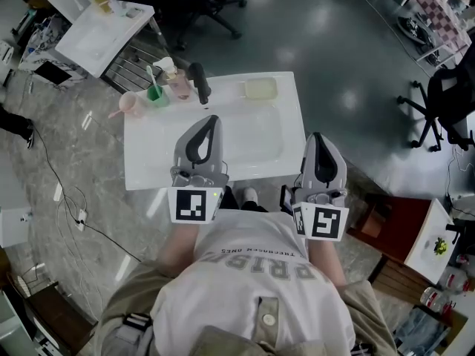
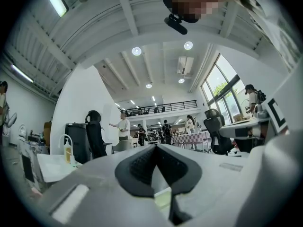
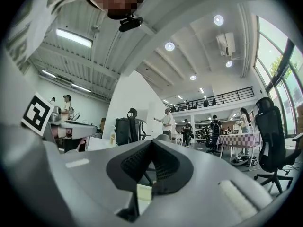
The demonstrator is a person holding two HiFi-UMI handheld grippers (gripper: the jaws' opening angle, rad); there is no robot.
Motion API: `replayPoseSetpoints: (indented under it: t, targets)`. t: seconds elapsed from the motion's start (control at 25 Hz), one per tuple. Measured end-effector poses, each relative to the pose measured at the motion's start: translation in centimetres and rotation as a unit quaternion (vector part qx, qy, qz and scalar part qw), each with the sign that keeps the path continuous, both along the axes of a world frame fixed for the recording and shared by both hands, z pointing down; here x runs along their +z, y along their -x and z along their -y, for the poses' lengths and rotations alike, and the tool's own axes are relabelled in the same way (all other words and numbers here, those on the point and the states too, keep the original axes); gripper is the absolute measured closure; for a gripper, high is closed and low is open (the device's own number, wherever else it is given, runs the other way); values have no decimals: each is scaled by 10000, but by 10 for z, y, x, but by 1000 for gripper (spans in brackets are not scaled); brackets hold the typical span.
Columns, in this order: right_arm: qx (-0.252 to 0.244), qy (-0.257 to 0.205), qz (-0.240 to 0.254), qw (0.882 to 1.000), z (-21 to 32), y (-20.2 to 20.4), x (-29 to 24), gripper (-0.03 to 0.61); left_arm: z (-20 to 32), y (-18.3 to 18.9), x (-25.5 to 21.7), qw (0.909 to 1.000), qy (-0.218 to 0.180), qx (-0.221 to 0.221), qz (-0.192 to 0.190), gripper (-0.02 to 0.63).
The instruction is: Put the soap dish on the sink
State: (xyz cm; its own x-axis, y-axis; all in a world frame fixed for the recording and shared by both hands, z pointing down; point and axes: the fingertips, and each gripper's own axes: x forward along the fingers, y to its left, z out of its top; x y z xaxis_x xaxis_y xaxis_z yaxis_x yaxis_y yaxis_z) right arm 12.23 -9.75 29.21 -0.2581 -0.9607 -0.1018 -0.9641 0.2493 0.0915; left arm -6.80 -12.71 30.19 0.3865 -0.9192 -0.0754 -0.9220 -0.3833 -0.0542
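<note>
In the head view a pale yellow soap dish (image 1: 259,89) lies on the back right corner of the white sink (image 1: 148,154). My left gripper (image 1: 211,119) hangs over the sink's front half, jaws shut and holding nothing. My right gripper (image 1: 317,135) is just off the sink's right front corner, also shut and empty. Both are well short of the dish. In the left gripper view the dark pads of the left gripper (image 2: 157,146) meet at the tip. The right gripper (image 3: 151,141) looks the same in the right gripper view. Both point level into the room.
At the sink's back left stand a black faucet (image 1: 199,81), a green cup (image 1: 156,93) with a toothbrush, a pink cup (image 1: 130,104) and a small bottle (image 1: 178,85). A white table (image 1: 104,24) stands beyond, office chairs (image 1: 438,102) to the right, cables (image 1: 74,206) on the floor.
</note>
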Motion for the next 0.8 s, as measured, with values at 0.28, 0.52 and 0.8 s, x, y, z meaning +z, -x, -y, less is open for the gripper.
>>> replayPoseSetpoints:
  t: [0.28, 0.52, 0.8]
  targets:
    - [96, -227, 18, 9997, -6, -2, -11, 578, 0, 10, -2, 9999, -99, -68, 0, 606]
    - [198, -250, 49, 9995, -4, -5, -11, 578, 2, 14, -4, 9998, -176, -57, 90, 607]
    - [293, -274, 44, 9992, 2, -12, -12, 578, 10, 15, -5, 9996, -192, -111, 186, 607]
